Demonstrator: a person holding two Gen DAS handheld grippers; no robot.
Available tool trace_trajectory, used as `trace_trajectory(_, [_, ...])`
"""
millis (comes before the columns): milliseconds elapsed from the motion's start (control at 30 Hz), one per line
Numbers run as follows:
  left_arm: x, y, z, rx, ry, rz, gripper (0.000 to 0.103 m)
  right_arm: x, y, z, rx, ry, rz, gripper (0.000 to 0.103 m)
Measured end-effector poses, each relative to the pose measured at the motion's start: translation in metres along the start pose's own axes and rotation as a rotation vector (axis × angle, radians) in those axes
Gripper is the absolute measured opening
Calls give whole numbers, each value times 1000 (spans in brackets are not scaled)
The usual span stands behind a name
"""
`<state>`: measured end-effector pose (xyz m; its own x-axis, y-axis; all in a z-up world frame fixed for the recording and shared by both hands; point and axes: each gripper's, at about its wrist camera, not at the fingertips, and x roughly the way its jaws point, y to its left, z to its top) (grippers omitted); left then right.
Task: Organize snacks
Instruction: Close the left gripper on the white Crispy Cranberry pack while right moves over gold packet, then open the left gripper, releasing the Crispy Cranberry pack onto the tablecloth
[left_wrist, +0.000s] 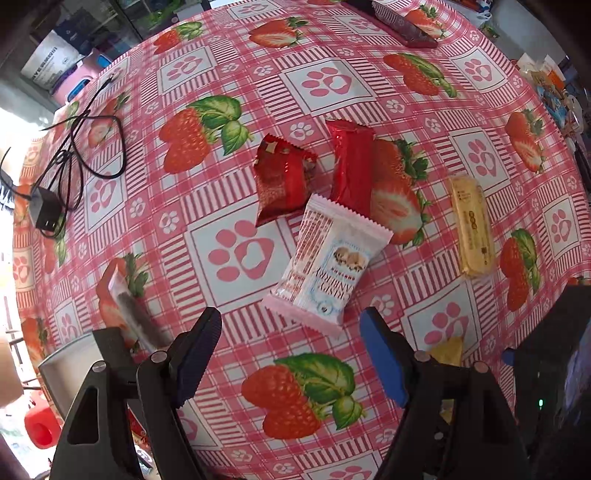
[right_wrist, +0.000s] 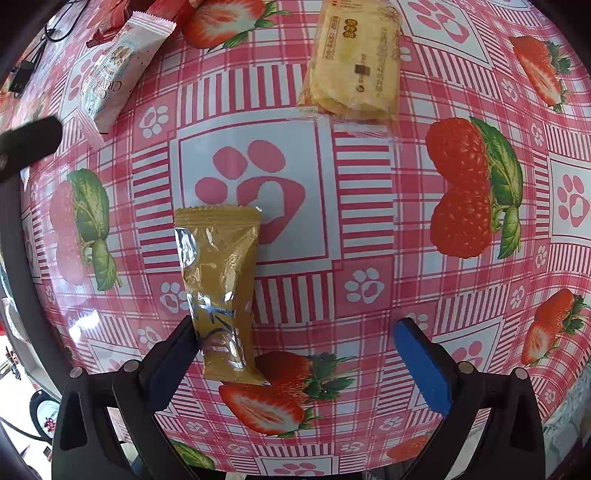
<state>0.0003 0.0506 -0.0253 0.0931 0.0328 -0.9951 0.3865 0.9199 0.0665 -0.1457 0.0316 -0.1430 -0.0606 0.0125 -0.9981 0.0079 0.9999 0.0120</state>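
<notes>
Two grippers hang over the tablecloth (left_wrist: 229, 59), both with fingers spread wide and nothing between the pads. Just ahead of the left gripper (left_wrist: 291, 358) lies a white packet (left_wrist: 327, 266), flat and sealed — beyond it two red packets (left_wrist: 282, 177), side by side. The right gripper (right_wrist: 295, 354) has a tan packet (right_wrist: 219, 288) touching its left finger (right_wrist: 173, 365); a yellow packet (right_wrist: 354, 62) lies well ahead.
</notes>
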Motion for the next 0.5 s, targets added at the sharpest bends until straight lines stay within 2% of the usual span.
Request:
trace_trajectory(133, [20, -16, 26, 20, 33, 21, 80, 1, 4, 6, 0, 8, -1, 103])
trace_trajectory(167, [25, -17, 33, 17, 43, 17, 80, -4, 19, 14, 2, 10, -1, 103])
trace_trajectory(300, [34, -25, 44, -9, 55, 14, 79, -2, 15, 13, 0, 4, -2, 103])
trace_trajectory(333, [33, -27, 46, -15, 50, 3, 76, -2, 15, 13, 0, 0, -2, 103])
trace_trajectory(400, [30, -23, 40, -18, 47, -42, 55, -2, 15, 12, 0, -6, -2, 103])
trace_trajectory(467, [28, -28, 38, -4, 48, -33, 45, -3, 15, 9, 1, -10, -2, 103])
trace_trajectory(500, [27, -32, 33, 3, 50, -21, 44, -3, 14, 8, 1, -10, -2, 103])
